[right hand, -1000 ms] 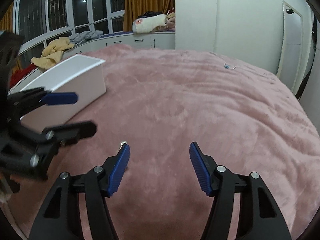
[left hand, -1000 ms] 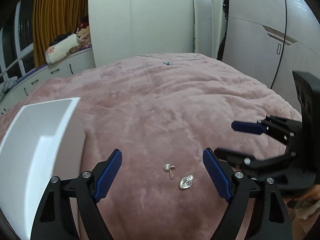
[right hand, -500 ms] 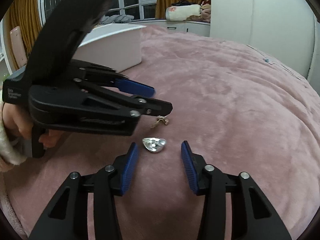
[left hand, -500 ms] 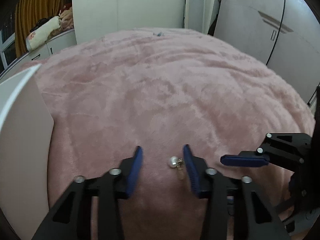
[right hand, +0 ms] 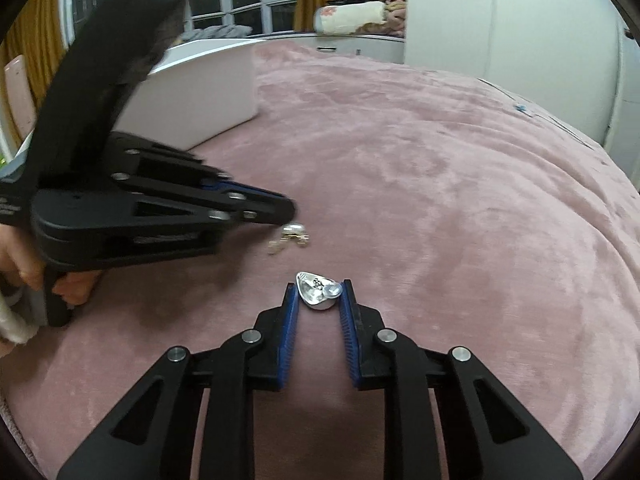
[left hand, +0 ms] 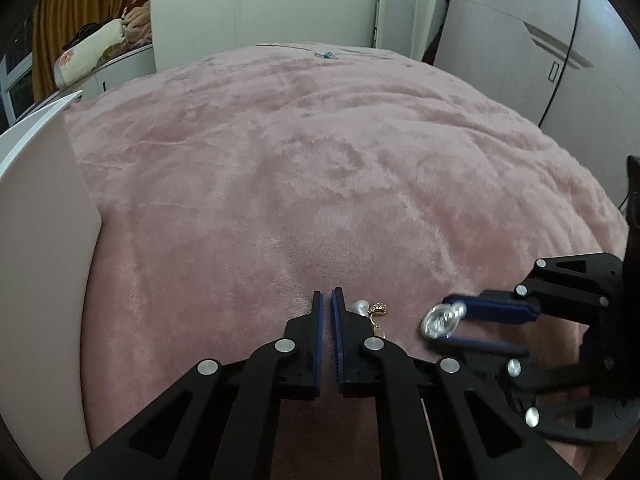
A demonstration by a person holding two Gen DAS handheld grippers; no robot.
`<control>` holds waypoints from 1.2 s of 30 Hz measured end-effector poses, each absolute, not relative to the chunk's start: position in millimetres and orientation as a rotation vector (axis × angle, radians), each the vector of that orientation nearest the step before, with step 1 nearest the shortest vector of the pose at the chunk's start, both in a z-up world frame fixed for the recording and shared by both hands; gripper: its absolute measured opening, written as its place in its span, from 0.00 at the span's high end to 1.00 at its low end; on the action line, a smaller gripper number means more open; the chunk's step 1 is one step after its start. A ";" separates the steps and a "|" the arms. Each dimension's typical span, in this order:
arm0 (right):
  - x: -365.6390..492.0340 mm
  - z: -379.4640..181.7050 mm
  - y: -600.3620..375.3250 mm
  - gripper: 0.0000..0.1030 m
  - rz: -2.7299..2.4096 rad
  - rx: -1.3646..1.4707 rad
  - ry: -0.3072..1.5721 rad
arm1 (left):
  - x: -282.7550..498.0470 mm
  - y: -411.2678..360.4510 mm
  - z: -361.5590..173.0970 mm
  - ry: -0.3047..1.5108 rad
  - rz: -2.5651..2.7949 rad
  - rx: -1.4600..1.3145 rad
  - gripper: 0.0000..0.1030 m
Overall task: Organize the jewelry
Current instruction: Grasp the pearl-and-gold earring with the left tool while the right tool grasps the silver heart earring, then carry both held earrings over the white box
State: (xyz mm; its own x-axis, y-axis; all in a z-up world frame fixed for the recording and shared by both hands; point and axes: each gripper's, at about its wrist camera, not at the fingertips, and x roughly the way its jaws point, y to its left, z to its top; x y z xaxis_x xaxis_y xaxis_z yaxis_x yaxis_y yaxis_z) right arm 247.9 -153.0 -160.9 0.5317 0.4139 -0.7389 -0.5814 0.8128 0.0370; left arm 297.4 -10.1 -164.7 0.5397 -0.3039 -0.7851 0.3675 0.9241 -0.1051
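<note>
A silver teardrop earring (right hand: 318,295) sits between the blue pads of my right gripper (right hand: 319,294), which is shut on it; it also shows in the left wrist view (left hand: 440,322). A pearl and gold earring (left hand: 370,310) lies on the pink blanket just right of my left gripper (left hand: 327,300), whose jaws are shut with nothing between them. In the right wrist view the pearl earring (right hand: 290,236) lies at the tip of the left gripper (right hand: 290,210).
A white open box (left hand: 40,216) stands at the left on the pink blanket (left hand: 320,160); it also shows in the right wrist view (right hand: 208,88). A small blue trinket (left hand: 328,54) lies at the far edge. Wardrobes stand behind.
My left gripper has closed beside the pearl earring without taking it. My right gripper has closed on the silver teardrop earring.
</note>
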 end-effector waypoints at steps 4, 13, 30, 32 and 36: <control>253.5 -161.0 -161.7 0.79 0.576 -0.204 0.821 | 292.6 -12.4 -161.7 0.909 -0.406 0.065 0.77; 252.7 -163.7 -163.7 0.79 0.574 -0.205 0.830 | 286.6 -8.9 -152.3 0.870 -0.398 -0.010 0.73; 254.8 -166.2 -164.3 0.79 0.572 -0.192 0.841 | 276.7 -22.2 -170.1 0.915 -0.457 0.057 0.89; 254.7 -165.8 -164.7 0.79 0.570 -0.187 0.838 | 275.4 -23.4 -168.9 0.911 -0.456 0.066 0.90; 252.9 -162.2 -164.8 0.79 0.560 -0.188 0.829 | 270.4 -22.9 -163.1 0.907 -0.444 0.076 0.90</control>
